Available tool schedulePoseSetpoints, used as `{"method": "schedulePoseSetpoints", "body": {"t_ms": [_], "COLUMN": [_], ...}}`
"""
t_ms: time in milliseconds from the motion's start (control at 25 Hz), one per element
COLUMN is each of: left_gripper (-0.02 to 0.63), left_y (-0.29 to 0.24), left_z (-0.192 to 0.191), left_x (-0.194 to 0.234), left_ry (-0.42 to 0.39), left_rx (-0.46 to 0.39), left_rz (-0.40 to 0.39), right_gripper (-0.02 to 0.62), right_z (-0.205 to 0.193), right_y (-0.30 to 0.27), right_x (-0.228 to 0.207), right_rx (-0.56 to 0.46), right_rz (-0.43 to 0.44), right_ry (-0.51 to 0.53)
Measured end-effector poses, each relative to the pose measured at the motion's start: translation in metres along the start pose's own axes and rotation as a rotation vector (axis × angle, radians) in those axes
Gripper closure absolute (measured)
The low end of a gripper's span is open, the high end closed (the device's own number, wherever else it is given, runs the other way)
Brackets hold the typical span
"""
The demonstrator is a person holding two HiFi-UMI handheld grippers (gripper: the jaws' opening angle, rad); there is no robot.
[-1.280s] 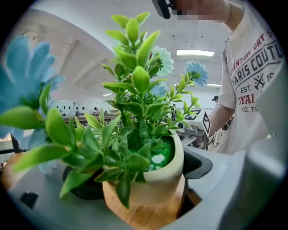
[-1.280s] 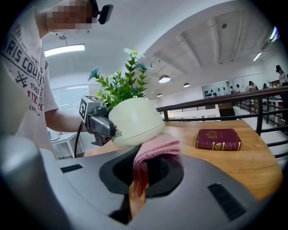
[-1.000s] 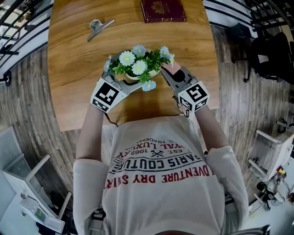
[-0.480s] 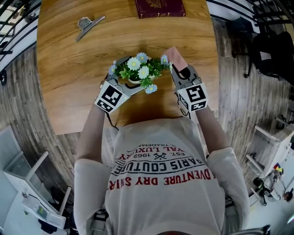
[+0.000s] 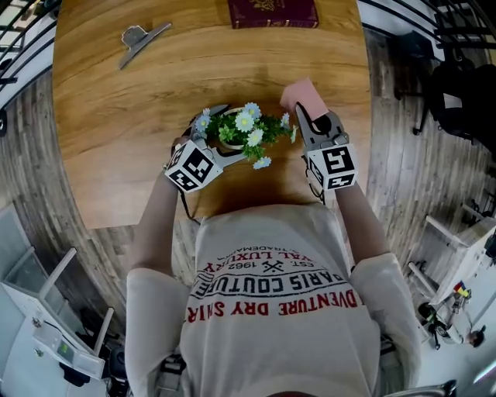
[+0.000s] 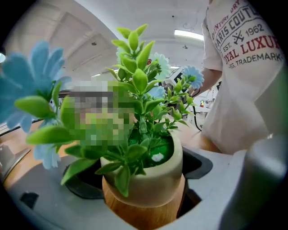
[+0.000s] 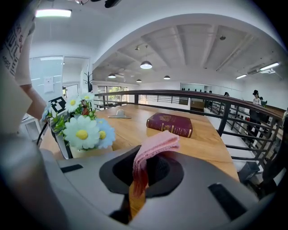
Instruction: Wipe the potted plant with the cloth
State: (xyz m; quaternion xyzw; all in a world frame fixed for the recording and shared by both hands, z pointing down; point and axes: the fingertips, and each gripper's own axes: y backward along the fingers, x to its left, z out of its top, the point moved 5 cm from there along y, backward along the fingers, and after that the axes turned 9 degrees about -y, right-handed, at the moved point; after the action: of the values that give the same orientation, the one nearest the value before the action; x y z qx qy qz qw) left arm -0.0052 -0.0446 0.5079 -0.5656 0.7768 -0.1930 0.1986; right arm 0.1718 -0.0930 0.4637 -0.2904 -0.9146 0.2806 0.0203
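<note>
The potted plant (image 5: pixel 242 130) has white and blue daisies and green leaves in a cream pot with a wooden base (image 6: pixel 148 188). It is near the table's front edge. My left gripper (image 5: pixel 217 146) is shut on the pot, its jaws pressing both sides (image 6: pixel 145 200). My right gripper (image 5: pixel 308 118) is just right of the flowers and is shut on a folded pink cloth (image 5: pixel 301 94). The cloth sticks up from between the jaws (image 7: pixel 153 148). In the right gripper view the flowers (image 7: pixel 82 132) are to the left of the cloth, a short gap away.
A dark red book (image 5: pixel 272 12) lies at the table's far edge, and a metal clip (image 5: pixel 139 37) lies at the far left. The wooden table (image 5: pixel 116 116) ends close to the person's body. Black railings (image 7: pixel 234 112) run behind and to the right.
The right gripper has carried the cloth forward along the plant's right side, past the flowers. The left gripper has kept its hold on the pot, which sits slightly nearer the person.
</note>
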Motion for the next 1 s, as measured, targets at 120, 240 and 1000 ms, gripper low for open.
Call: {"method": "schedulePoseSetpoints", "body": {"t_ms": [120, 240, 1000], "left_gripper": [0.089, 0.088, 0.089], "left_y": [-0.006, -0.011, 0.082], "left_z": [0.0, -0.002, 0.061], "left_x": [0.004, 0.004, 0.024], "left_ry": [-0.036, -0.104, -0.018], "left_rx": [-0.003, 0.014, -0.156], "left_rz": [0.017, 0.018, 0.346], "right_gripper": [0.558, 0.558, 0.558], "right_z": [-0.002, -0.001, 0.051], "right_y": [-0.005, -0.007, 0.03], "right_x": [-0.005, -0.005, 0.032], "right_rx": [0.002, 0.0, -0.137], "right_rz": [-0.001, 0.003, -0.009], "right_ry": [-0.011, -0.015, 0.089]}}
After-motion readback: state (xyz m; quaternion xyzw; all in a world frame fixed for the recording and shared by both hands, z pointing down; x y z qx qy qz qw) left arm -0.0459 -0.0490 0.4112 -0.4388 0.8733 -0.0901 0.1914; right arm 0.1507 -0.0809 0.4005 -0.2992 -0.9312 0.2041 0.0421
